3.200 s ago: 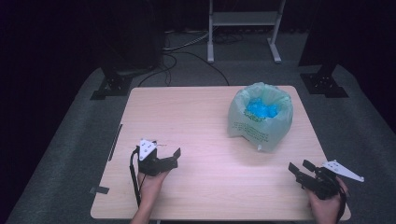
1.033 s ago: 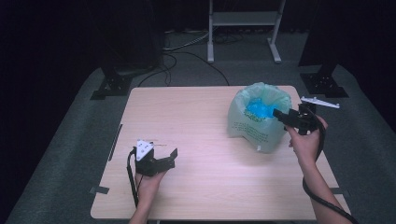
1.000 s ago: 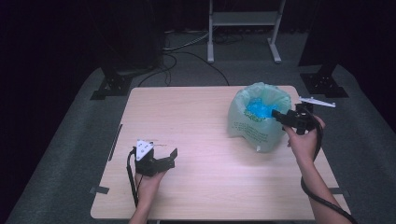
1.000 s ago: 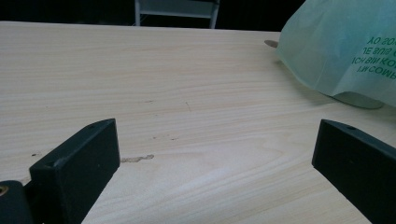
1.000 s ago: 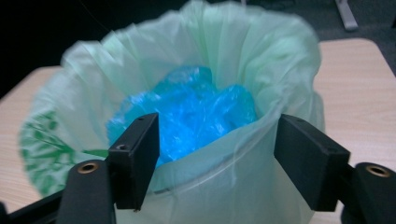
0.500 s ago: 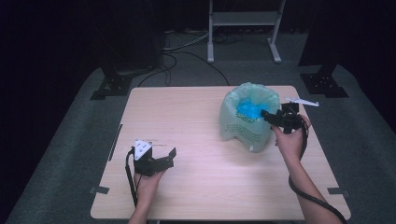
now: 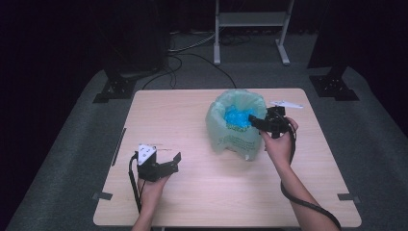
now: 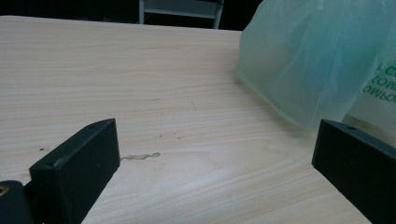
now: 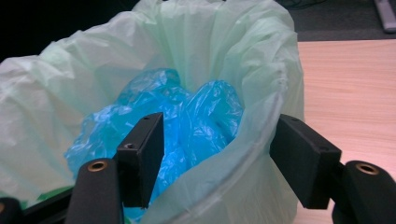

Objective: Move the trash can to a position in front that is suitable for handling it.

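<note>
Toward the far right of the table (image 7: 202, 192), a green bag (image 7: 231, 130) holding crumpled blue plastic (image 7: 235, 117) is seen. Its near-right rim is straddled by the right gripper (image 7: 257, 122), jaws wide, just closing, not yet pressed. The left gripper (image 7: 174, 159) is held wide open and empty over bare wood, well apart. The bag's bottom is hidden.

A: Right gripper (image 7: 257, 123) — moved?

B: Yes. Was low at the table's near right corner, now up at the green bag (image 7: 235, 122), one jaw inside the rim (image 9: 261, 135), one outside.

A: Jaws?

B: Just been closing a bit, rim between them, pads not pressing yet.

A: Bag itself?

B: Shifted left from its earlier spot, rim pushed in on the gripper's side.
</note>
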Demonstrator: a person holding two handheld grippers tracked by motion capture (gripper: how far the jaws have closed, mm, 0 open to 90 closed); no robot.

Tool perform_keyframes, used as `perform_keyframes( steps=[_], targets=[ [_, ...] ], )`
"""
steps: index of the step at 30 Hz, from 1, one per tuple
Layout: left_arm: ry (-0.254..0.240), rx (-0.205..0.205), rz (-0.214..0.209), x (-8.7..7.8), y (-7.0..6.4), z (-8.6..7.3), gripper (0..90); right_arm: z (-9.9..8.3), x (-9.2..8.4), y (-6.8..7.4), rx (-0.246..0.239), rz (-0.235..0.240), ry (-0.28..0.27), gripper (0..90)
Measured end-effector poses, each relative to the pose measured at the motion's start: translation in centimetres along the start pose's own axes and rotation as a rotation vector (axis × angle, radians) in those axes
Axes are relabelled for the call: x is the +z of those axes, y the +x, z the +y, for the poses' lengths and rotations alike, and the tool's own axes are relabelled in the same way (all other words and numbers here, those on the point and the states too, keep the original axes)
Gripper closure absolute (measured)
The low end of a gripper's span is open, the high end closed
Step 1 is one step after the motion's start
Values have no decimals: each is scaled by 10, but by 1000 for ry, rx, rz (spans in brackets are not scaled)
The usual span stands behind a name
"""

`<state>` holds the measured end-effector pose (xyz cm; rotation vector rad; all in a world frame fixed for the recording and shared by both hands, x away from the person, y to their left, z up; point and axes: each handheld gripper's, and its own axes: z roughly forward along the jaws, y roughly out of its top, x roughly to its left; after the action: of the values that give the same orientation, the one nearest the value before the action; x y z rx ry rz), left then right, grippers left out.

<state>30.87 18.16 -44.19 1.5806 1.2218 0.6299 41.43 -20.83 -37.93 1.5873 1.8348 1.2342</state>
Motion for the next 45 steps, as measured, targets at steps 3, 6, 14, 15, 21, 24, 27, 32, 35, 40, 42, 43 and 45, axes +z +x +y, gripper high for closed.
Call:
perform_keyframes(
  steps=[3, 6, 14, 15, 21, 24, 27, 32, 35, 40, 42, 43, 45],
  targets=[
    [-4, -9, 3, -1, 1, 1, 0, -1, 8, 17, -28, 14, 14, 349],
    [-12, -23, 4, -2, 1, 1, 0, -2, 13, 28, -30, 36, 13, 354],
    [-43, -35, -3, -7, -2, 5, 0, -4, 24, 58, -54, 78, 15, 353],
    [-48, -41, -7, -7, -2, 5, 0, -5, 25, 61, -57, 83, 13, 354],
    [-57, -51, -11, -9, -2, 6, 0, -8, 31, 82, -69, 111, -6, 353],
    [-65, -56, -13, -10, -2, 8, 0, -10, 34, 93, -78, 132, -5, 352],
    [-70, -59, -12, -11, -3, 9, 0, -12, 36, 103, -84, 149, -5, 341],
    [-101, -62, -12, -17, -7, 14, 0, -16, 38, 118, -95, 171, -6, 319],
    [-113, -60, -17, -18, -9, 17, 0, -18, 37, 121, -102, 184, -4, 319],
    [-127, -46, -23, -23, -12, 21, 0, -21, 35, 129, -124, 205, -2, 325],
    [-130, -48, -25, -24, -12, 23, 0, -23, 34, 132, -133, 214, -5, 328],
    [-135, -52, -28, -24, -12, 24, 0, -24, 33, 133, -138, 218, -5, 332],
    [-139, -50, -31, -25, -12, 27, 0, -25, 31, 135, -152, 225, -5, 341]
  ],
)
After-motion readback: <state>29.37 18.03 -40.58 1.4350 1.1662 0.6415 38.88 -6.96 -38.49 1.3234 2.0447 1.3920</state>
